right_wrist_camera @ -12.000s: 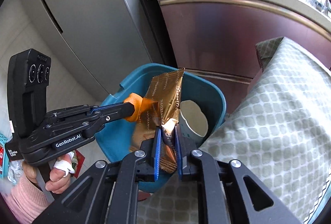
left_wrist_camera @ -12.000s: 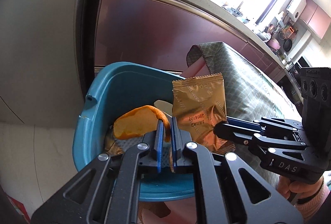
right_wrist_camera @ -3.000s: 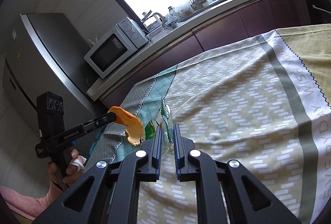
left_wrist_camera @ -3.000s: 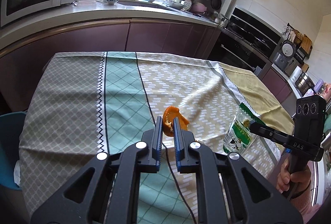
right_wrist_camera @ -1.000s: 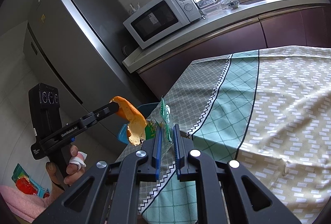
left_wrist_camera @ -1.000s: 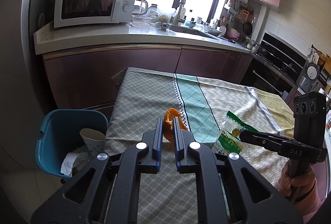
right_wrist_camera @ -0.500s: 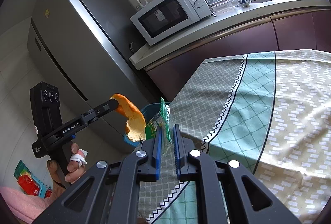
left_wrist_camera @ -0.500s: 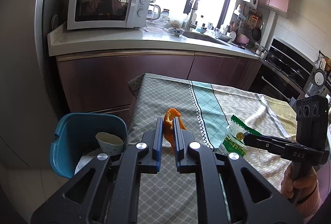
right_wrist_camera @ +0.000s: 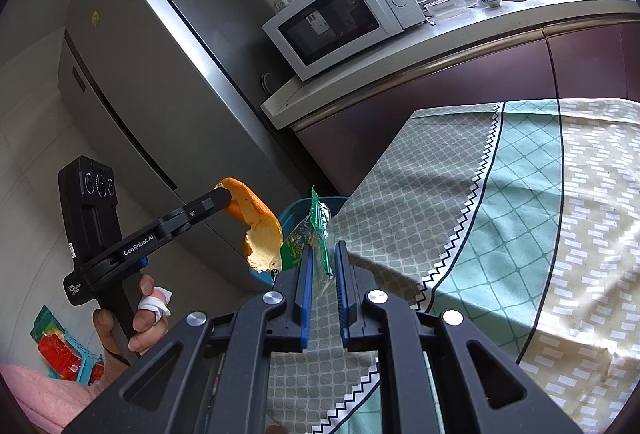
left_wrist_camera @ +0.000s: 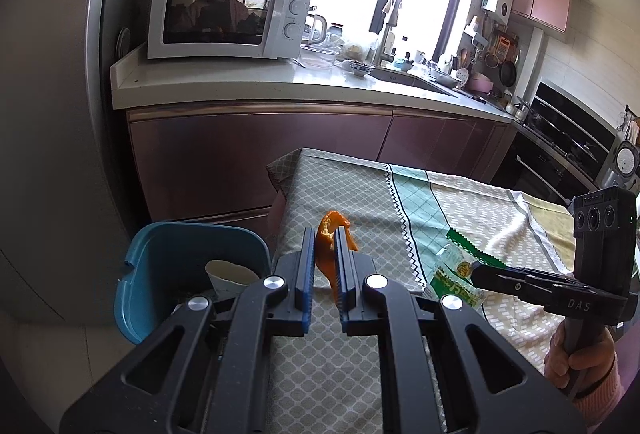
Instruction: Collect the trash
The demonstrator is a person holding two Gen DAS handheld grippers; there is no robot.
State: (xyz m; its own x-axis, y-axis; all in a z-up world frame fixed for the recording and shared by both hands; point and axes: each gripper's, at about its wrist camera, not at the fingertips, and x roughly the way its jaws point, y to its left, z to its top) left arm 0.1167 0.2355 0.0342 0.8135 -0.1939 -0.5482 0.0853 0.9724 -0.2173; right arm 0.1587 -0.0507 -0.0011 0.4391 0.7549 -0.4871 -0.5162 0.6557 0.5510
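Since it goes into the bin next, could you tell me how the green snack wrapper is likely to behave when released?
The green wrapper looks thin and floppy, sagging from the right gripper, so probably very light. It may flutter rather than drop straight into the blue bin.

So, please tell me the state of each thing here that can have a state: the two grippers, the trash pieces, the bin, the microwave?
Left gripper: shut on orange peel.
Right gripper: shut on green wrapper.
Blue bin: open, paper cup inside.
Microwave: door closed.
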